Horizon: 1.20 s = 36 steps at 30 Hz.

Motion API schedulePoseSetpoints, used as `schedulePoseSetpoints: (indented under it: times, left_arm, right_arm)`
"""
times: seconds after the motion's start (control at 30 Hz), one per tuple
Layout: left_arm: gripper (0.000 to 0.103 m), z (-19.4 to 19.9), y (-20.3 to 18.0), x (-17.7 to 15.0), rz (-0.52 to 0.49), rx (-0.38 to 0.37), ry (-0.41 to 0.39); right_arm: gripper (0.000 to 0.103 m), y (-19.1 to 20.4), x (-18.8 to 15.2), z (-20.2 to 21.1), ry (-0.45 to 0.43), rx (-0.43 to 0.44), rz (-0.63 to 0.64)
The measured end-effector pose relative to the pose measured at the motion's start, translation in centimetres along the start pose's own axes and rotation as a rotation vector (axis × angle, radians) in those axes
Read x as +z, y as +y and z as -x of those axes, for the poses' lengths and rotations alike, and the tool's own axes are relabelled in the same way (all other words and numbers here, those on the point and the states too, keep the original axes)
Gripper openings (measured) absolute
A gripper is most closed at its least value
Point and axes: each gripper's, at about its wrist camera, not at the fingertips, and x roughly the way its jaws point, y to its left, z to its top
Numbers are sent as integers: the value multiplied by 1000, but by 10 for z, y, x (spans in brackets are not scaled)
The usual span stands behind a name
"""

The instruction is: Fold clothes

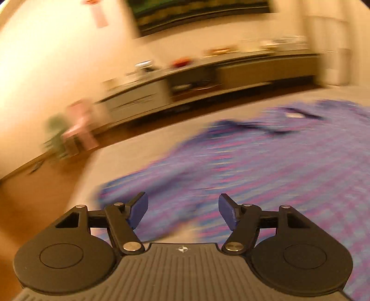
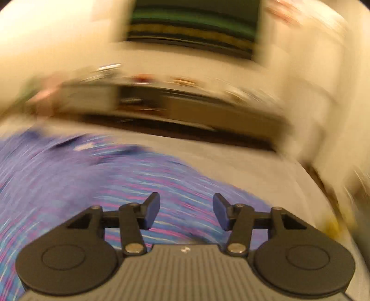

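A purple, blue and pink checked shirt lies spread flat on a pale grey surface, collar and white label at the far end. My left gripper is open and empty, held just above the shirt's near left corner. The shirt also shows in the right wrist view. My right gripper is open and empty above the shirt's near right edge. Both views are blurred by motion.
The grey surface's edge drops to a wooden floor on the left. A long low cabinet with small items runs along the far wall under a dark screen. Pink and green objects stand on the floor.
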Motion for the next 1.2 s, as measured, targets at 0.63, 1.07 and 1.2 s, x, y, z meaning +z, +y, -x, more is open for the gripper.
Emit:
schedulePoseSetpoints:
  times: [0.63,1.07,1.2]
  left_arm:
    - [68,-40,-42,-41,-106,-239,86]
    - [68,-35,-45,-40,-161,-228,68]
    - [68,-34,-48,-40,-176,-227,63]
  right_arm:
    - [6,241,94,-191,70,143,725]
    - [56,147,206,-215,-48,-106,381]
    - [43,117,141,-213,154,87,223]
